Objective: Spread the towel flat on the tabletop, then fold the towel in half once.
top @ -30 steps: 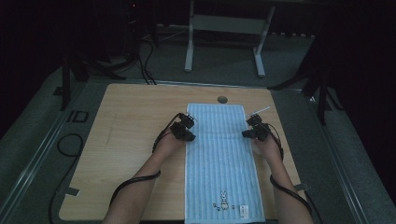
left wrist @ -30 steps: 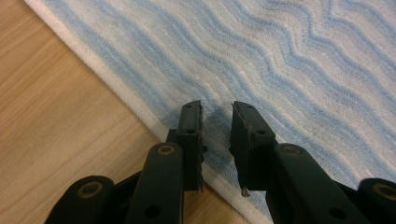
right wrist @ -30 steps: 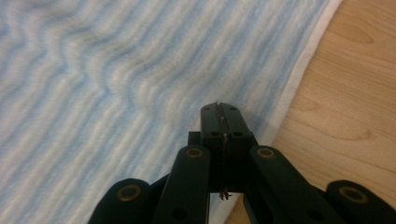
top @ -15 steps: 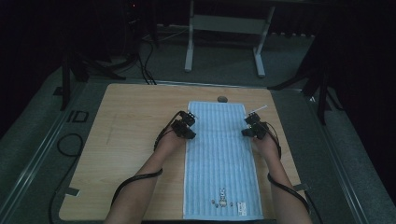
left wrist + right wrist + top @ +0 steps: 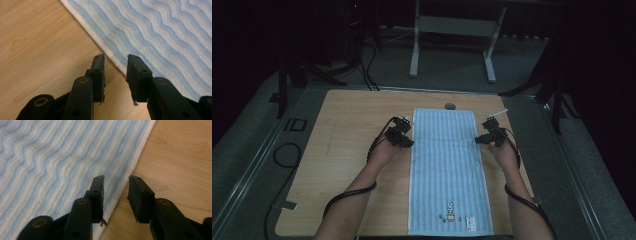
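At the middle of the table (image 5: 342, 150) the blue striped towel (image 5: 447, 165) lies flat, its long sides running from twelve o'clock down to six, where it reaches the near edge. You have a gripper on each flank of its upper half: your left gripper (image 5: 404, 136) at nine o'clock of the towel, your right gripper (image 5: 484, 137) at three. In the left gripper view, your left gripper (image 5: 115, 65) has its jaws parted and astride the white hem (image 5: 110, 53), holding nothing. In the right gripper view, your right gripper (image 5: 116, 185) is likewise spread, one jaw over cloth, the other over bare wood, with the hem (image 5: 130, 172) running between them. That mirrored stance looks deliberate: taking both long edges at matching height should let you lift or fold the towel evenly, without skew. A small dark round thing (image 5: 450, 106) sits just beyond the towel's far end, at twelve. Printed marks (image 5: 454, 215) lie near its six o'clock end.
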Tool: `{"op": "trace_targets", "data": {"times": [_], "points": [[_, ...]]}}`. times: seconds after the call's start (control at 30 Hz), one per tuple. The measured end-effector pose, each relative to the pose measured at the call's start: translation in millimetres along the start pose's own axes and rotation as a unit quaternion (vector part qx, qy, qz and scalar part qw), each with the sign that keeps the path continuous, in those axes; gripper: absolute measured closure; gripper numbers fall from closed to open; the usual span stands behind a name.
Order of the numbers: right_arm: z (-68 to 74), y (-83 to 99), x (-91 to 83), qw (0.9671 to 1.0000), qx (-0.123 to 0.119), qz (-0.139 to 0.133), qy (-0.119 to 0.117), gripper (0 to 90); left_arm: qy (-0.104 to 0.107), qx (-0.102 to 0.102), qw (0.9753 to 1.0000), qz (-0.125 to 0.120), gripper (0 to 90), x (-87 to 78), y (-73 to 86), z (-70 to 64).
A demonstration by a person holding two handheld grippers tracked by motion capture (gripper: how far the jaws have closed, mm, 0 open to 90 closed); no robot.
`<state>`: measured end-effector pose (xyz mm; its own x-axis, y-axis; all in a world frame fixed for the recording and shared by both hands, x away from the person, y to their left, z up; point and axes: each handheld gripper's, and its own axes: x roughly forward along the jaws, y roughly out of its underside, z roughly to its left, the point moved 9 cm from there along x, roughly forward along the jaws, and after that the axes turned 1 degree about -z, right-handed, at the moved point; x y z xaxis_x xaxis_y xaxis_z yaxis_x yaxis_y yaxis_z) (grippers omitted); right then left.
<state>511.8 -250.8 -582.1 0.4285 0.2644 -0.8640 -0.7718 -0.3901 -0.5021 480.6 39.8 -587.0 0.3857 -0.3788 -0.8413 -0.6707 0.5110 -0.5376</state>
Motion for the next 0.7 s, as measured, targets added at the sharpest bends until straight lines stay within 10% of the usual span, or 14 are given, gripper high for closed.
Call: {"op": "trace_targets", "data": {"times": [0.3,0.7], "points": [[-11.7,-4.6,12.4,0.9994,0.034,0.003,0.008,50.6,0.006,-0.046,0.9989,0.007,51.1,21.3,-4.1,7.5],[-3.8,0.5,28.2,0.9994,0.012,0.032,-0.003,58.2,0.013,-0.02,0.9997,0.009,60.9,34.5,-10.1,-8.0]]}}
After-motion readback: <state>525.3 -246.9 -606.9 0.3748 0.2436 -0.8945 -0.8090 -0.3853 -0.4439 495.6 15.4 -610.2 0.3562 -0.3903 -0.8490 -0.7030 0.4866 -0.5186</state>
